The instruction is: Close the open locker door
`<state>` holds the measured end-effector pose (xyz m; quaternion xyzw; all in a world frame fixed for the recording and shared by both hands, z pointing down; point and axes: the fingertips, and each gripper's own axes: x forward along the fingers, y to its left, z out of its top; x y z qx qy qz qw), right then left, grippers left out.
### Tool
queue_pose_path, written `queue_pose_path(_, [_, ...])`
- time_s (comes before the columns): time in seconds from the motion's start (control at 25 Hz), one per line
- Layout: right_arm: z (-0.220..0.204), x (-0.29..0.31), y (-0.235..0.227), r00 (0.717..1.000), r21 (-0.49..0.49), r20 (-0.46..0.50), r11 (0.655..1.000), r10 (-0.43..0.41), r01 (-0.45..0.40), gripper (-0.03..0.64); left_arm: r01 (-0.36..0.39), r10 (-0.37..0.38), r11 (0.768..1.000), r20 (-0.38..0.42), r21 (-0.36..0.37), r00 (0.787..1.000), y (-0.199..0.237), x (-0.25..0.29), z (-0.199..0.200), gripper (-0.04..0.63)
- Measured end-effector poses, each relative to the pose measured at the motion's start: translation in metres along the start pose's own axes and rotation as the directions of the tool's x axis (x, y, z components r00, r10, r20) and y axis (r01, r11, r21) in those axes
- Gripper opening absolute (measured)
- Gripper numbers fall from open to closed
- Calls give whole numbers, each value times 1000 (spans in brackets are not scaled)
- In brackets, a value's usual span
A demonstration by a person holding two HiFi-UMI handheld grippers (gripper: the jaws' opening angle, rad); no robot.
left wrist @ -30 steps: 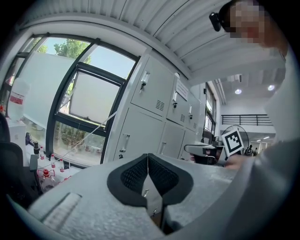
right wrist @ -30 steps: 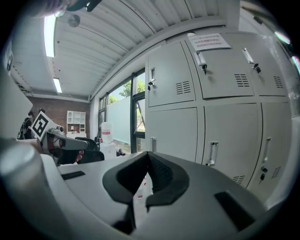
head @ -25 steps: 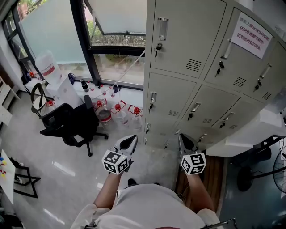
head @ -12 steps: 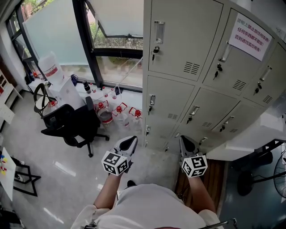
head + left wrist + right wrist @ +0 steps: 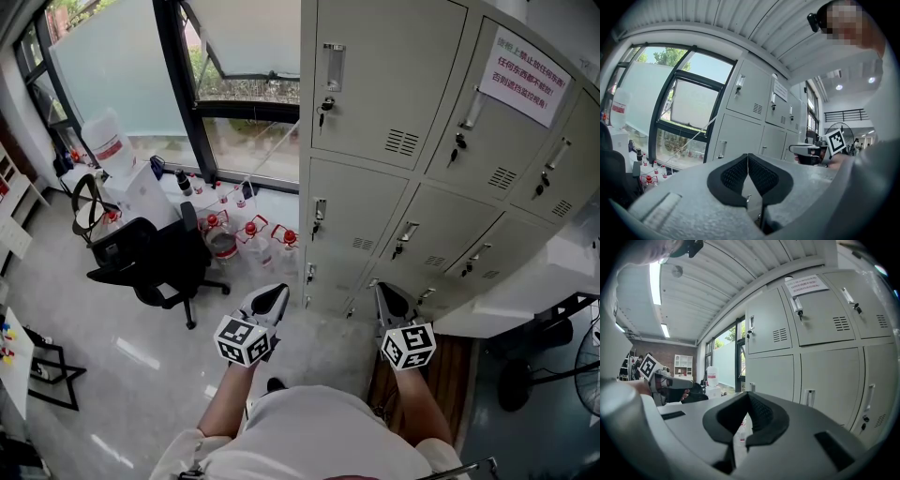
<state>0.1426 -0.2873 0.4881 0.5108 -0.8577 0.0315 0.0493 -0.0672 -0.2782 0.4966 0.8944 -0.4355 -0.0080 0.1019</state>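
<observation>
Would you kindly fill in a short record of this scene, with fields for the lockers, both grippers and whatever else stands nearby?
lockers: grey metal bank, every door in view shut flush
notice: white sheet with red print on an upper door
left gripper: jaws together, nothing held
right gripper: jaws together, nothing held
other things: black office chair; red-capped bottles beside it

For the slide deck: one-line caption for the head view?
Person faces grey lockers, all shut in this view; left gripper and right gripper closed, empty; chair and bottles by the window.
</observation>
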Motion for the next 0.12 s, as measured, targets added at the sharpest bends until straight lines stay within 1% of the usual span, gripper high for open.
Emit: queue_pose_path(0.12, [-1, 1, 2, 1000, 1, -3, 1000, 6, -6, 3, 0, 0, 1000, 1, -1, 1000, 0, -1, 0, 15])
